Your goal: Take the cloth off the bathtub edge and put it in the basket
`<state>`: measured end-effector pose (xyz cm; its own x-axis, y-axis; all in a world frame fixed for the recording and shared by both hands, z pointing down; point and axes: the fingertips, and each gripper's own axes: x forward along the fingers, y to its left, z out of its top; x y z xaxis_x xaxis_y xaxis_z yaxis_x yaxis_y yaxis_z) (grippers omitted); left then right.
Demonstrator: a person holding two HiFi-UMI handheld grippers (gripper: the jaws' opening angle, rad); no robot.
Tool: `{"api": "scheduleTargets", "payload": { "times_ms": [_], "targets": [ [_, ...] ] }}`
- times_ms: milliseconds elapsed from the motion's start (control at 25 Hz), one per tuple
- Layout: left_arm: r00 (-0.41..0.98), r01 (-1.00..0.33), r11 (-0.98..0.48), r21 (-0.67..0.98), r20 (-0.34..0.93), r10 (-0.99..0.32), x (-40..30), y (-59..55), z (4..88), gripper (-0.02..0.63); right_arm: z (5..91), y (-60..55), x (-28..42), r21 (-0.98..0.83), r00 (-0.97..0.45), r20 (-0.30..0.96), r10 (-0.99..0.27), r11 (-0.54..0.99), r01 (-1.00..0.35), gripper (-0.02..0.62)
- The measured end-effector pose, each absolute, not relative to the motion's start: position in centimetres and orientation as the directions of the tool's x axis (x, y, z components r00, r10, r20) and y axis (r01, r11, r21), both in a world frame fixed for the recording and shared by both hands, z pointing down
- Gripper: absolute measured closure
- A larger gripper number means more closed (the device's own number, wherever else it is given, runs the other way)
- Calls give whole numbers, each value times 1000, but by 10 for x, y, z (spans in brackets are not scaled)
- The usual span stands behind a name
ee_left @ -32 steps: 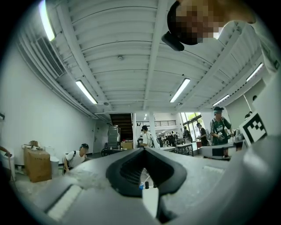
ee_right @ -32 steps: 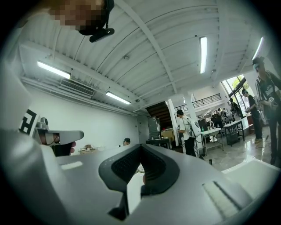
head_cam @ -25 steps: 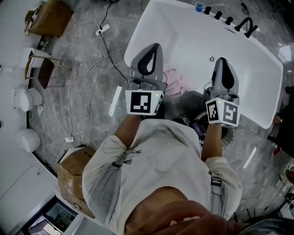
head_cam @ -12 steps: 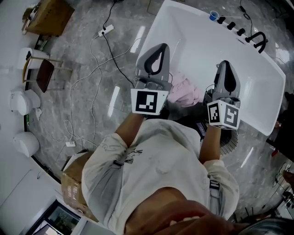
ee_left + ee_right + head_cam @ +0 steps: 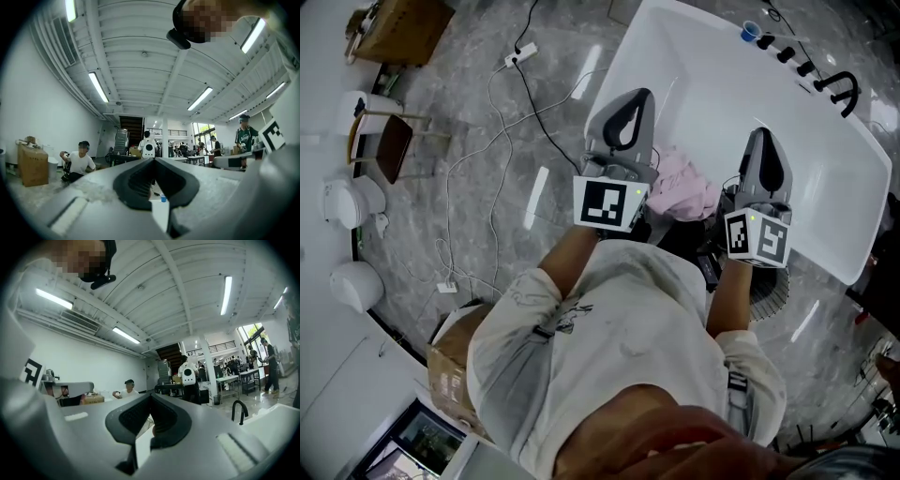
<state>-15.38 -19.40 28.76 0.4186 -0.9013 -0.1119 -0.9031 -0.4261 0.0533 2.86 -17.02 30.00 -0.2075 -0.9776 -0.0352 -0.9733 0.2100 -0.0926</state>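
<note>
A pink cloth point(image 5: 691, 190) lies bunched on the near edge of the white bathtub point(image 5: 722, 103), between my two grippers in the head view. My left gripper point(image 5: 630, 103) points up over the tub's left rim, just left of the cloth, its jaws shut and empty. My right gripper point(image 5: 765, 142) points up over the tub to the right of the cloth, also shut on nothing. In both gripper views the jaws meet at their tips, left point(image 5: 153, 159) and right point(image 5: 150, 395), aimed at the hall and ceiling. What looks like a dark wire basket point(image 5: 766, 289) shows partly below the right gripper.
Cables and a power strip point(image 5: 521, 54) cross the grey floor left of the tub. A chair point(image 5: 389, 145), white appliances point(image 5: 352, 202) and cardboard boxes point(image 5: 450, 361) stand at the left. A black faucet point(image 5: 839, 89) and blue cup point(image 5: 751, 33) sit on the tub's far rim.
Both grippers have drifted slightly right and closer to the tub, staying shut. More of the pink cloth shows between them now.
</note>
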Motion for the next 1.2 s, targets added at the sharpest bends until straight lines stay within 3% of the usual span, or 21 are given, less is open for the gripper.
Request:
{"api": "scheduleTargets", "payload": {
  "times_ms": [640, 1120, 1200],
  "targets": [
    [399, -912, -407, 50, -117, -909, -140, -201, 314, 604, 362, -191, 38, -85, -267, 109, -958, 259, -962, 592],
    [450, -892, -451, 36, -48, -892, -125, -185, 374, 604, 497, -163, 21, -111, -335, 361, -870, 317, -942, 589],
    [455, -889, -455, 39, -27, -890, -123, -183, 385, 604, 528, -158, 17, -124, -354, 424, -834, 334, -934, 558]
  ]
}}
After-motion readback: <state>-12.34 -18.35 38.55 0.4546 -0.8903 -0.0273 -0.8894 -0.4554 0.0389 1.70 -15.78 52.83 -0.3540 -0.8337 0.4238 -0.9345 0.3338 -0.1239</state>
